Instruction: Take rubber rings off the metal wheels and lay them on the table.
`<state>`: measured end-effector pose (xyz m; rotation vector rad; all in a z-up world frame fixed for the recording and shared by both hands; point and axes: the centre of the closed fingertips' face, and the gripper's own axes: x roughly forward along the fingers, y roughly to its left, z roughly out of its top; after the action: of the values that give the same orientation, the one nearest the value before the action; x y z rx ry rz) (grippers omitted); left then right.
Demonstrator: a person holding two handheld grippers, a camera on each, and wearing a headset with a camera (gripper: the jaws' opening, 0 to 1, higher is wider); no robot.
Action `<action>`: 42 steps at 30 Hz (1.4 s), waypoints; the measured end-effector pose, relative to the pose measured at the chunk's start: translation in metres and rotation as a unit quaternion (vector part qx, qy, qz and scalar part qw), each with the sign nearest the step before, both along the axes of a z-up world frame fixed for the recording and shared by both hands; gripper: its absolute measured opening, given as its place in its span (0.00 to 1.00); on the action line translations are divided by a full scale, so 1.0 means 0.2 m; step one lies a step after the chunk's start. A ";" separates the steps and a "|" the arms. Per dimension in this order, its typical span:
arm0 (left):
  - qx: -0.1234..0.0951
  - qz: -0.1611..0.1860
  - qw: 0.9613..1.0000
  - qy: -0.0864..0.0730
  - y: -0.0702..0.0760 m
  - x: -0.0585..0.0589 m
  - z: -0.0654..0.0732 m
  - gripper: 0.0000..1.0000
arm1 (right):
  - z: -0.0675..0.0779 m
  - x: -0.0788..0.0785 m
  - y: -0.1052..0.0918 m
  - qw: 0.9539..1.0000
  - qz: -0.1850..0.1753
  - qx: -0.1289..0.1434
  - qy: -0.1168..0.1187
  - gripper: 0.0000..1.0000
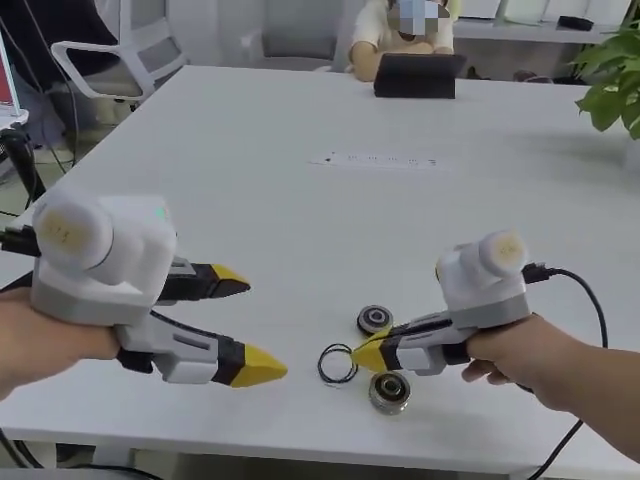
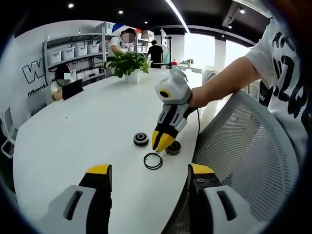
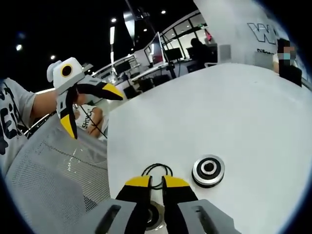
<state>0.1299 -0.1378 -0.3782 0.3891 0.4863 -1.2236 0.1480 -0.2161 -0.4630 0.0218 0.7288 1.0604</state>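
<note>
On the table, thin black rubber ring

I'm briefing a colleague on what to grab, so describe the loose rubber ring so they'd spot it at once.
On the white table, look near the front edge, where two metal wheels sit by the right gripper. The black rubber ring lies flat at that gripper's yellow tips; unlike the solid, shiny wheels, it is a thin empty hoop.
</note>
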 end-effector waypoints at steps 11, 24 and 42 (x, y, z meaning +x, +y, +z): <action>0.001 0.000 1.000 0.001 -0.02 0.02 -0.01 0.60 | 0.06 0.04 -0.06 0.999 -0.020 0.015 -0.023 0.15; 0.000 -0.009 1.000 -0.003 -0.09 0.07 0.01 0.58 | 0.17 0.07 -0.17 0.997 -0.048 0.039 -0.056 0.22; 0.009 -0.027 1.000 -0.006 -0.25 0.19 -0.03 0.54 | 0.14 0.11 -0.32 0.994 -0.074 0.009 -0.085 0.27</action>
<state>0.1675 -0.1881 -0.3844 0.4272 0.4797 -1.2690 0.1691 -0.2797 -0.4354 0.0020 0.5546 0.9143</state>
